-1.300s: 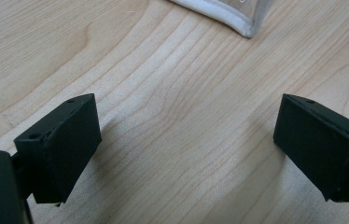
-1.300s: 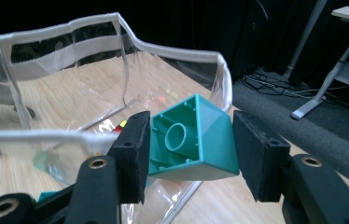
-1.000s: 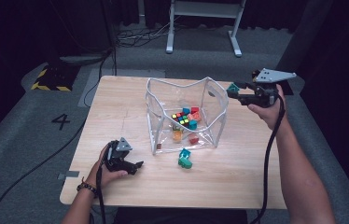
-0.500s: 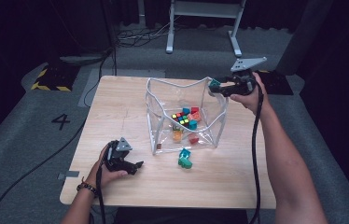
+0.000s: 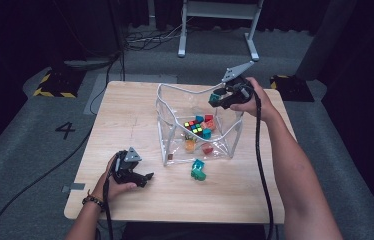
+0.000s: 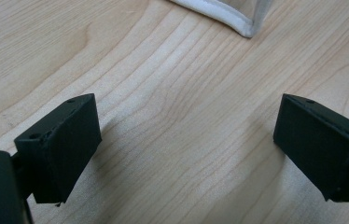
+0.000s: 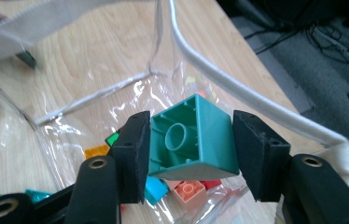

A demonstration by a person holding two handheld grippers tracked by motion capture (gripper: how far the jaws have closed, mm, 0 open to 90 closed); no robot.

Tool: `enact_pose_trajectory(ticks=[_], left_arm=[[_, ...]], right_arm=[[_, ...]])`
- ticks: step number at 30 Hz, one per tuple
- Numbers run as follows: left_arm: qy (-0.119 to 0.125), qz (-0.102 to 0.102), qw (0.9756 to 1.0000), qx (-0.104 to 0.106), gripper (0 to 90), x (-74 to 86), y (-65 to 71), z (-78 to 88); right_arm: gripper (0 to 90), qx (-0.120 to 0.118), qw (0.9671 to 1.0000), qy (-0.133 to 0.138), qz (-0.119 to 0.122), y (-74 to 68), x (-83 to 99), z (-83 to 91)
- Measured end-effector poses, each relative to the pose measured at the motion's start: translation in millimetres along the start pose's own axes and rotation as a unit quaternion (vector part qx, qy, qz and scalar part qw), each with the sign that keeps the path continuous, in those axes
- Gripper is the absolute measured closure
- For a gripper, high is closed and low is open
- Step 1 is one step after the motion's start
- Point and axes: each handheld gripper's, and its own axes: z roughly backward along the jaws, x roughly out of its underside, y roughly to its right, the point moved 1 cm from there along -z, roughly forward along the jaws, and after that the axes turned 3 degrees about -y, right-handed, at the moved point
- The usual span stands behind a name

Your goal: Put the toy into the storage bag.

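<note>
Right tool (image 7: 189,140) clamped on a teal block (image 7: 192,137) above the clear bag (image 5: 167,125); left tool (image 6: 186,154) spread wide, resting on the table (image 6: 172,93).

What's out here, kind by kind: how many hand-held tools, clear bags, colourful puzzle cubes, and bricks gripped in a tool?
Hand-held tools: 2, the left tool and the right tool
Clear bag: 1
Puzzle cube: 1
Teal brick gripped in the right tool: 1
Total: 5
The loose bricks inside the bag are too jumbled to count.
</note>
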Motion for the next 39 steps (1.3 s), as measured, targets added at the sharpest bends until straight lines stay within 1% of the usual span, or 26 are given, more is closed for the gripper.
enact_pose_trajectory(ticks=[1,2,4,5,6,7,9,10,11,14,15,16,17,18,20,22,24,25,28,29,30,32,34,37,38,39], left_arm=[[0.000,0.000,1.0000,0.000,7.6,0.0,0.0,0.0],[0.000,0.000,1.0000,0.000,7.6,0.0,0.0,0.0],[0.000,0.000,1.0000,0.000,7.6,0.0,0.0,0.0],[0.001,0.000,1.0000,-0.001,7.6,0.0,0.1,-0.1],[0.000,0.000,1.0000,0.000,7.6,0.0,0.0,0.0],[0.000,0.000,1.0000,0.000,7.6,0.0,0.0,0.0],[0.001,0.000,1.0000,-0.001,7.6,0.0,0.1,-0.1],[0.000,0.000,1.0000,0.000,7.6,0.0,0.0,0.0],[0.000,0.000,1.0000,0.000,7.6,0.0,0.0,0.0],[0.000,0.000,1.0000,0.000,7.6,0.0,0.0,0.0],[0.001,0.000,1.0000,-0.001,7.6,0.0,0.1,-0.1],[0.000,0.000,1.0000,0.000,7.6,0.0,0.0,0.0],[0.000,0.000,1.0000,0.000,7.6,0.0,0.0,0.0],[0.000,0.000,1.0000,0.000,7.6,0.0,0.0,0.0],[0.000,0.000,1.0000,0.000,7.6,0.0,0.0,0.0],[0.000,0.000,1.0000,0.000,7.6,0.0,0.0,0.0],[0.000,0.000,1.0000,0.000,7.6,0.0,0.0,0.0],[0.000,0.000,1.0000,0.000,7.6,0.0,0.0,-0.1],[0.000,0.000,1.0000,0.000,7.6,0.0,0.0,0.0],[0.000,0.000,1.0000,0.000,7.6,0.0,0.0,0.0],[0.000,0.000,1.0000,0.000,7.6,0.0,0.0,0.0],[0.000,0.000,1.0000,0.000,7.6,0.0,0.0,0.0],[0.000,0.000,1.0000,0.000,7.6,0.0,0.0,0.0],[0.000,0.000,1.0000,0.000,7.6,0.0,0.0,-0.1],[0.001,0.001,1.0000,0.001,7.6,0.0,0.1,-0.3],[0.000,0.001,1.0000,0.001,7.6,0.0,0.1,-0.2]], right_arm=[[49.1,0.000,1.0000,0.000,0.000,0.0,0.0,0.0],[49.1,0.003,0.9997,-0.023,0.010,-0.3,-1.6,-4.4],[49.1,0.006,0.9990,-0.043,0.013,-0.9,-3.0,-7.4],[49.1,0.006,0.9980,-0.058,0.022,-0.7,-3.6,-8.8],[49.1,0.008,0.9975,-0.067,0.022,-0.9,-3.6,-10.3],[49.1,0.014,0.9963,-0.081,0.024,-0.8,-4.0,-10.9],[49.1,0.011,0.9950,-0.095,0.028,-0.8,-3.1,-13.7],[49.2,0.012,0.9941,-0.101,0.037,0.1,-2.1,-15.7],[49.2,0.015,0.9923,-0.117,0.038,0.4,-0.9,-15.7],[49.1,0.021,0.9894,-0.138,0.039,5.1,6.6,-14.1],[49.1,0.028,0.9880,-0.147,0.035,6.8,9.5,-12.9],[49.1,0.032,0.9865,-0.157,0.035,9.3,12.3,-11.3],[49.1,0.034,0.9856,-0.163,0.030,11.1,15.5,-10.4],[49.1,0.034,0.9856,-0.163,0.030,11.1,15.5,-10.4],[49.2,0.033,0.9844,-0.171,0.029,14.0,20.3,-4.6],[49.1,0.033,0.9843,-0.170,0.036,13.5,20.7,-2.3],[49.1,0.032,0.9829,-0.176,0.043,12.6,20.0,0.0],[49.1,0.032,0.9823,-0.180,0.041,11.7,20.3,0.8],[49.1,0.034,0.9804,-0.188,0.050,11.1,21.4,2.8],[49.0,0.034,0.9806,-0.186,0.051,10.5,21.8,3.2],[48.9,0.033,0.9816,-0.182,0.049,9.1,22.2,4.0],[47.5,0.026,0.9849,-0.165,0.046,7.2,22.9,7.1],[44.7,0.028,0.9862,-0.157,0.044,7.5,24.1,8.8],[44.3,0.028,0.9875,-0.149,0.045,4.7,26.3,11.3],[44.1,0.027,0.9886,-0.140,0.047,3.3,27.1,13.4],[44.3,0.025,0.9905,-0.128,0.044,1.9,27.9,15.1]])
